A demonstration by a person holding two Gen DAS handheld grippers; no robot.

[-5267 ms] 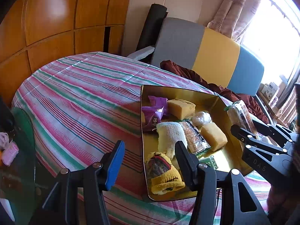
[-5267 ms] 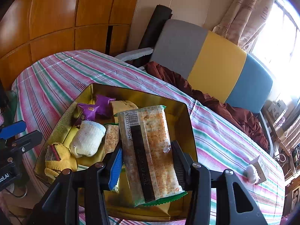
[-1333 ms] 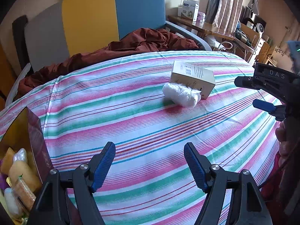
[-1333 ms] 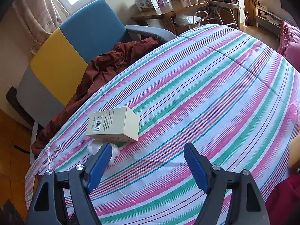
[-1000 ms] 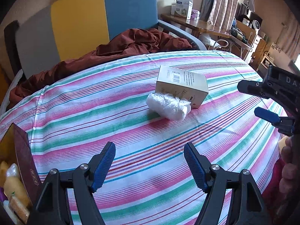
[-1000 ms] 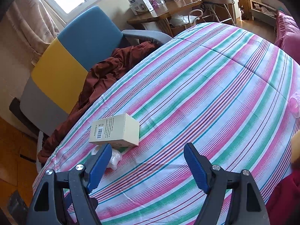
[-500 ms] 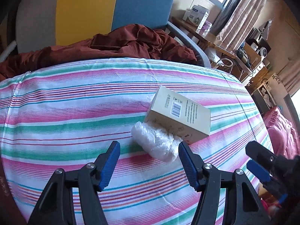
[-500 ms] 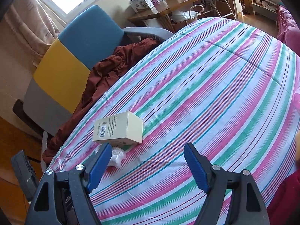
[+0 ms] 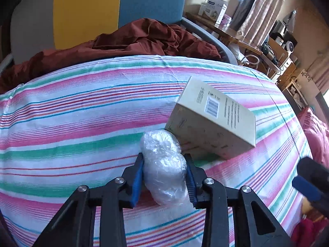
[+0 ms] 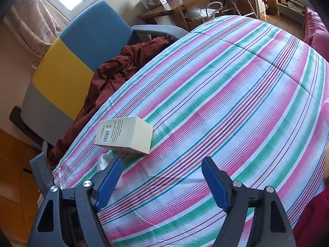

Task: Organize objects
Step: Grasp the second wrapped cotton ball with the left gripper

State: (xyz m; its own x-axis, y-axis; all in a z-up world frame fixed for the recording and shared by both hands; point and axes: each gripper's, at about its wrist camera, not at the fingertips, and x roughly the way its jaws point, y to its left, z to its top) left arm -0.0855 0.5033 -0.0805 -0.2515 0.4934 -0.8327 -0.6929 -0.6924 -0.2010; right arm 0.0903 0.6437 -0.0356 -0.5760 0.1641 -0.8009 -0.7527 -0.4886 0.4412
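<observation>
A white bundle wrapped in clear plastic lies on the striped cloth, touching a cream cardboard box with a barcode on top. My left gripper has the bundle between its blue pads, and its jaws are closing with both pads pressed against the wrap. In the right wrist view the box sits ahead and to the left, and a bit of the bundle shows by the left finger. My right gripper hovers open over the cloth, holding nothing.
A chair with a grey, yellow and blue back stands behind the table, with a rust-brown cloth heaped on its seat. A wooden desk with boxes is farther back. Pink bedding lies off the table's right edge.
My left gripper moved forward and down to the wrapped bundle and its jaws closed around it. The right gripper stayed where it was, still open.
</observation>
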